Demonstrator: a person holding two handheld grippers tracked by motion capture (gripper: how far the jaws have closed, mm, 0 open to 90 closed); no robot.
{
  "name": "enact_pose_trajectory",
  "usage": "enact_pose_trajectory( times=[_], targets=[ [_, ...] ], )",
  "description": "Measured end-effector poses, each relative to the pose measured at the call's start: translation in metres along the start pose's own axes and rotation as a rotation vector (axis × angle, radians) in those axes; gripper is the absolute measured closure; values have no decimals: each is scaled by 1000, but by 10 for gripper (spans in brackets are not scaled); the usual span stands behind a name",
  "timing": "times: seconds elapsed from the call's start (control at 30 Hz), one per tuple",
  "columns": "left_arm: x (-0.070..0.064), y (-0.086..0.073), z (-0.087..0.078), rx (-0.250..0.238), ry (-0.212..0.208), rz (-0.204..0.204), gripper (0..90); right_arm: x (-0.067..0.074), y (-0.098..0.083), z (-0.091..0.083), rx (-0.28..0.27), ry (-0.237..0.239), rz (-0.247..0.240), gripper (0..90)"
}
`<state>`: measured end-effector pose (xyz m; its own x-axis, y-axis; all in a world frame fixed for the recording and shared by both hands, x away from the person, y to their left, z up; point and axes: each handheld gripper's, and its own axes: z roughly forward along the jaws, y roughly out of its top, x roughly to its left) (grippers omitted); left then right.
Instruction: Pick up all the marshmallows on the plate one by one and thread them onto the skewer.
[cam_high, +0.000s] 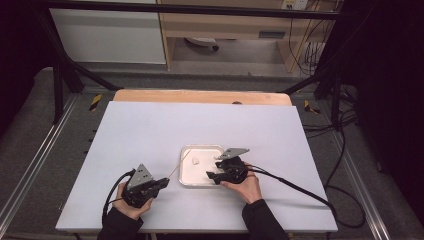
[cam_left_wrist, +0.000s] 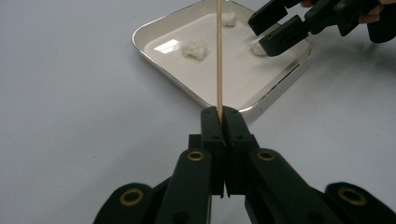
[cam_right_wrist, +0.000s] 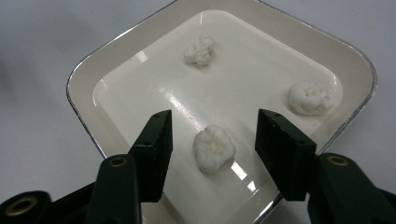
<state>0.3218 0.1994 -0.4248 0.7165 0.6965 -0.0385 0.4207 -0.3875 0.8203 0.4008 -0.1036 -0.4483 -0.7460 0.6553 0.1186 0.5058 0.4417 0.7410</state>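
Right gripper (cam_high: 216, 169) over tray (cam_high: 186, 176); left gripper (cam_high: 165, 182) holds skewer (cam_high: 178, 165).

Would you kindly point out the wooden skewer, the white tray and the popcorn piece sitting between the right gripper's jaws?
wooden skewer (cam_left_wrist: 219, 56), left gripper view, middle of its shaft.
white tray (cam_right_wrist: 81, 79), right gripper view, bare left rim.
popcorn piece (cam_right_wrist: 214, 148), right gripper view, centre of the lump.

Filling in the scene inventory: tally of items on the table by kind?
White puffy pieces: 3 (nearest, far, right)
Tray: 1
Wooden skewer: 1
Total: 5
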Motion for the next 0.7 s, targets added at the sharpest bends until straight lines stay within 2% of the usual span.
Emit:
enact_pose_trajectory(
  times=[0.23,0.33,0.47,0.7],
  targets=[
    [0,0,0,0,0,-3,889,1,-3,2,14,-5,-32,640],
    [-1,0,0,1,-1,0,889,2,-4,1,10,-11,-44,668],
    [-2,0,1,1,-2,3,888,2,-5,2,2,-21,-33,702],
    [-2,0,-1,-15,-4,-3,889,2,-3,-3,-27,-5,-15,725]
  ],
)
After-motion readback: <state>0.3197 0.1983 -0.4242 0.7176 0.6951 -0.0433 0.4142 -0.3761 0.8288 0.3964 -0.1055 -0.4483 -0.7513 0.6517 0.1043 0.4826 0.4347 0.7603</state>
